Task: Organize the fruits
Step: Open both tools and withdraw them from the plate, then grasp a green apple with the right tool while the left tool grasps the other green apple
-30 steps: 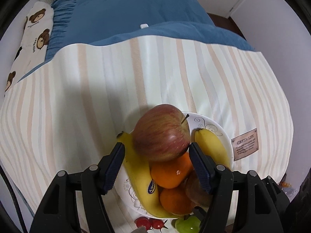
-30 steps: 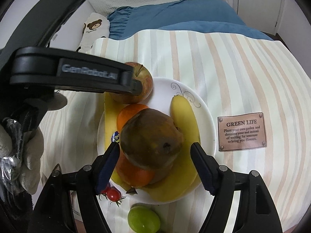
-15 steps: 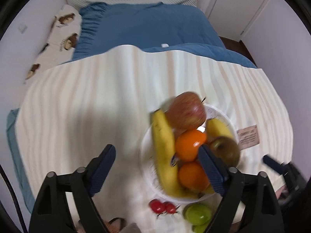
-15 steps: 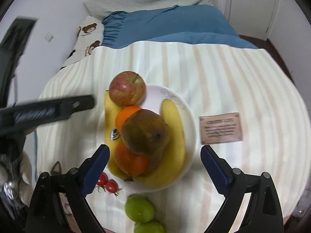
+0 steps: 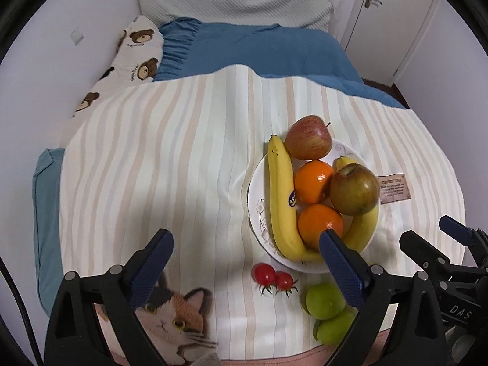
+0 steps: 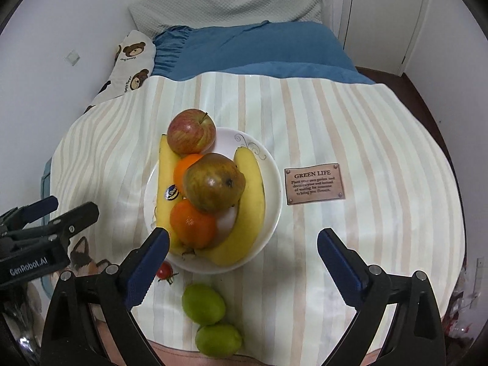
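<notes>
Left tongs (image 5: 244, 262): standing wide apart with nothing between the pads, jaws just having been opening; hanging over bare striped cloth, left of the plate.
Right tongs (image 6: 242, 263): also spread wide and gripping nothing, jaws just having been opening; hovering above the near rim of the plate.
Plate (image 6: 274, 183): white with a grey scroll pattern, sitting on the striped cloth and carrying a stacked pile.
Pile: two bananas (image 5: 282, 204) are lining the sides, two oranges (image 5: 314, 180) are lying between them, a red apple (image 6: 191, 131) is resting at the far edge, and a brownish-green pear (image 6: 215, 181) is sitting on top of the oranges.
Loose fruit: two cherry tomatoes (image 5: 273, 277) and two green limes (image 6: 203, 303) are lying on the cloth just beside the near rim, outside the plate.
Surface: striped cloth (image 5: 183, 152) with a cat print at the near edge and a "GREEN LIFE" label (image 6: 314, 184); blue bedding is lying beyond it.
Stage: judged, the larger fruit is placed; the small fruit is waiting.
Risk, pile: the pear is perching on rounded oranges, so a nudge from a descending jaw could be rolling it off.
Risk, apple: it is sitting at the rim and could be tipping over the edge.
Risk, tomatoes: soft skins could be splitting under a hard squeeze.
Risk, limes: round, touching each other, likely to be rolling away when one is gripped.
</notes>
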Available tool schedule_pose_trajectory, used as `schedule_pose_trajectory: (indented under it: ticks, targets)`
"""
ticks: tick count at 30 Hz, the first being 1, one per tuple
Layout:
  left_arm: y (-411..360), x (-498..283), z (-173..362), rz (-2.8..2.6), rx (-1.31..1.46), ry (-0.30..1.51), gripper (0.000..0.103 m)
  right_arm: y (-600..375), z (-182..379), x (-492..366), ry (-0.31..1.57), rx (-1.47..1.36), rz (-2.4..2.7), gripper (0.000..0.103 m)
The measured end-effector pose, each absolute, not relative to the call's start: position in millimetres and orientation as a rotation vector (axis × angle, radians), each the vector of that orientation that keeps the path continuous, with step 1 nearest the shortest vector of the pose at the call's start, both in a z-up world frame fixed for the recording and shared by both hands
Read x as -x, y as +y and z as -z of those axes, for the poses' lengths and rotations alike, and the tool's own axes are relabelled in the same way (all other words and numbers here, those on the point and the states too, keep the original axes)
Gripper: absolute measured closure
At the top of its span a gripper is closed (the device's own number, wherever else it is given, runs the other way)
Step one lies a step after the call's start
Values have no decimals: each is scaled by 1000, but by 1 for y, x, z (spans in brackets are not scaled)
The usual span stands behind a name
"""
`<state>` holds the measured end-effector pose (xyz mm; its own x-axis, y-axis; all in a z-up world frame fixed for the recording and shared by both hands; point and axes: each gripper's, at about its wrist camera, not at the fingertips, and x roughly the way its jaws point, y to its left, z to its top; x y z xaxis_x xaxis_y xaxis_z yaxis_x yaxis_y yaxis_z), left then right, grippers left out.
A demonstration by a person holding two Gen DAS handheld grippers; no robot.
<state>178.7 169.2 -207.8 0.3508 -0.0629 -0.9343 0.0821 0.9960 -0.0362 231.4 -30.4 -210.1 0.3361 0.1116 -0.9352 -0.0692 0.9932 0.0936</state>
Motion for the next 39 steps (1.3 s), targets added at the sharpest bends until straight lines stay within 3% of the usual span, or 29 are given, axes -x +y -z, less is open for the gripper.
schedule_pose_trajectory:
  ticks: [27,32,37,39]
  targets:
    - [162,-71,72,61,6,940,5,-46,66,-127,1014,-92,-201,3]
    - [174,-77,107,13,5,1031,5,-42,109,-131,1147,-135,-245,3]
    - [181,-86,160,-34,-38,1143,5,-35,199,-136,1310,-181,-253,4]
    - [182,-90,182,-41,-60,1190,5,-30,241,-135,1381,-198,-246,10]
